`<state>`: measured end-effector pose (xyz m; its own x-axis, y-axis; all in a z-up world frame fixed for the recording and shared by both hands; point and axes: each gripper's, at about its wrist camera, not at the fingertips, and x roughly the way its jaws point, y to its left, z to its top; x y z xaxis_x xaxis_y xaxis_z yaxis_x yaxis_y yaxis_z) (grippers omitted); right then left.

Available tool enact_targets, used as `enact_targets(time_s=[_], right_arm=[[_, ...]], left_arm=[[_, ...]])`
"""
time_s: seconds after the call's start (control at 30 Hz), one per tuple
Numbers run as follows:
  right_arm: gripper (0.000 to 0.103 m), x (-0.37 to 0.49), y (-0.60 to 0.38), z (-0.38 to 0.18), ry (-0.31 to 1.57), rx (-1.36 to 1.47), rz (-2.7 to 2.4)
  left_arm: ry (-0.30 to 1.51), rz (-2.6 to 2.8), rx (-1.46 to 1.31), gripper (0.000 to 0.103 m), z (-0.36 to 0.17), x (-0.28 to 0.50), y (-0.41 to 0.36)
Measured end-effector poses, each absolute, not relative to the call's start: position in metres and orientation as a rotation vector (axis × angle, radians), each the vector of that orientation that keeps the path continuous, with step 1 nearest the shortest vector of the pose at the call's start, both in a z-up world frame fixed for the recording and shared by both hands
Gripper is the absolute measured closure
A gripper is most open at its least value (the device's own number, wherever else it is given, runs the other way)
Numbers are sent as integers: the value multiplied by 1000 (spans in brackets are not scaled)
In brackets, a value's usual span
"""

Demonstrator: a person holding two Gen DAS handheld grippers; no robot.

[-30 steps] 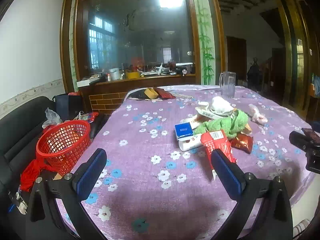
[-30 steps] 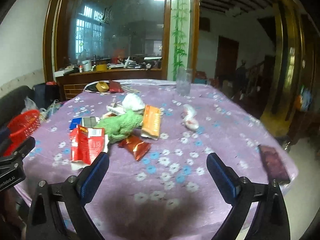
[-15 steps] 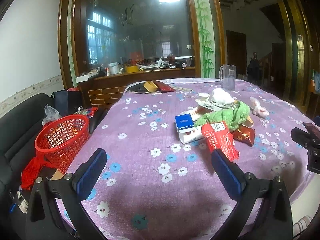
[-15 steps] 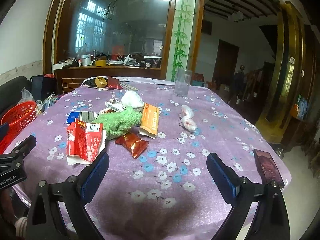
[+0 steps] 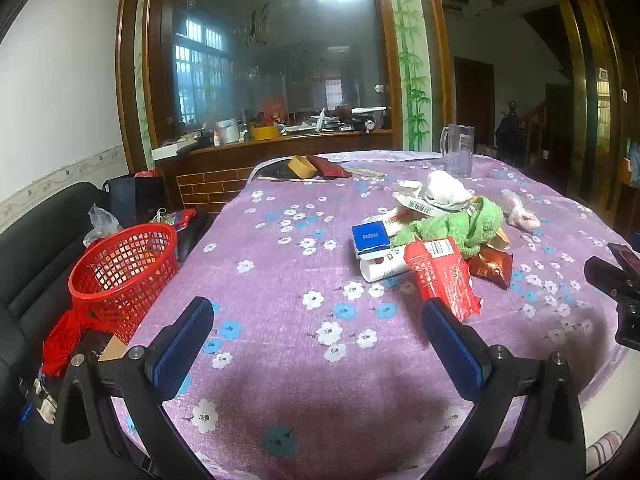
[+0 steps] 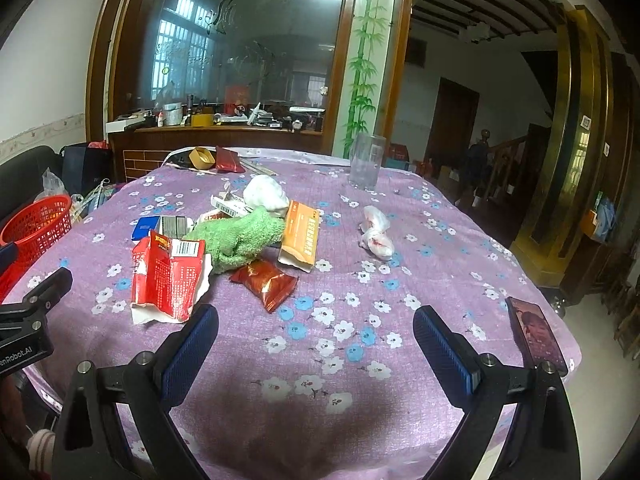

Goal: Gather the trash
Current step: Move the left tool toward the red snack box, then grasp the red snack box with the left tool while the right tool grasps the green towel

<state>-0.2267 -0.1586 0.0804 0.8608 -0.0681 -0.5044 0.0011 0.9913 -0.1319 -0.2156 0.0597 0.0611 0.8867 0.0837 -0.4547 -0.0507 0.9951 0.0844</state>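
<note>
A pile of trash lies mid-table on the purple flowered cloth [image 6: 320, 320]: a red torn carton [image 6: 166, 274] [image 5: 442, 276], a dark red snack packet [image 6: 264, 282], an orange packet [image 6: 302, 236], a green cloth [image 6: 236, 238] [image 5: 460, 226], a blue box [image 5: 370, 236], white crumpled paper [image 6: 264, 194] and a white wad [image 6: 376, 232]. A red mesh basket [image 5: 124, 264] stands on the black sofa left of the table. My left gripper [image 5: 318, 332] is open and empty above the table's near edge. My right gripper [image 6: 316, 340] is open and empty, just short of the pile.
A phone [image 6: 536, 334] lies at the table's near right edge. A glass mug [image 6: 366, 162] stands at the far side. A yellow box and red packet [image 5: 316, 166] lie at the far edge. A wooden counter and glass partition stand behind.
Both grippers have lifted and tilted slightly, so the table and pile sit lower and closer in each view. Both stay open and empty.
</note>
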Motion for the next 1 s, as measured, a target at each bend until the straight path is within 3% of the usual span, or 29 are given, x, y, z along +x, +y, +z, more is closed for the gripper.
enact_targets(time_s=[1.0], right_arm=[[3,-225,-159,81,534,-127,-42]], left_arm=[[515,59,75,0,55,-208,58]])
